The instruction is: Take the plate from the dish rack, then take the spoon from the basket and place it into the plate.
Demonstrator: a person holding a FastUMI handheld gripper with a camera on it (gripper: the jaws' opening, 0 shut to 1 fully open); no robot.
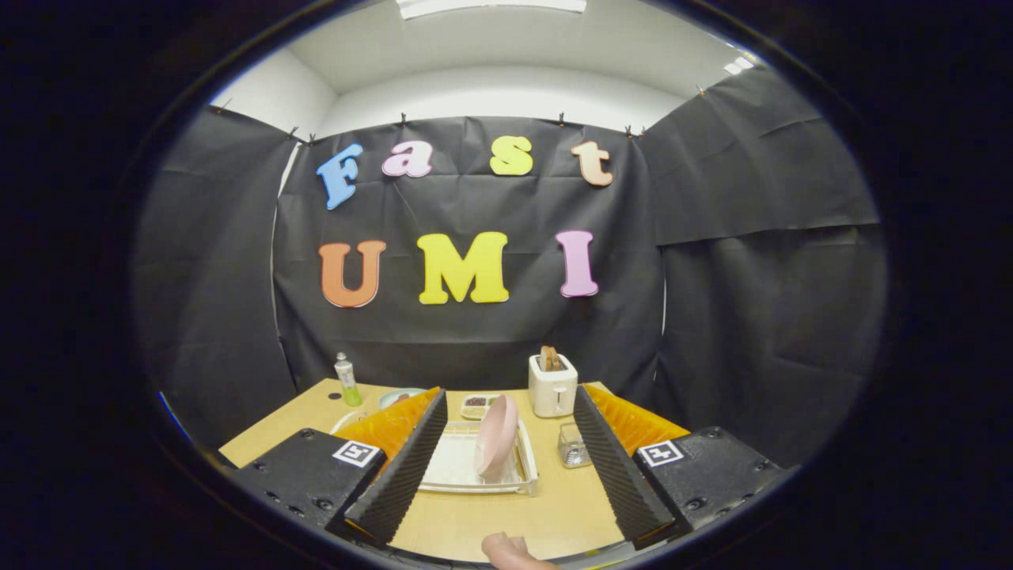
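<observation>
Claw (506,463) gapes empty before the racked pink plate (496,446), toaster (552,385) and mesh basket (573,445) beyond.

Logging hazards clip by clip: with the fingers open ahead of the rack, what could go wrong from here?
The pink plate stands on edge in the white dish rack, so a pinch by the open gripper on its thin rim may slip or drag the rack. The toaster and small mesh basket sit close beside the rack and could be bumped.
</observation>
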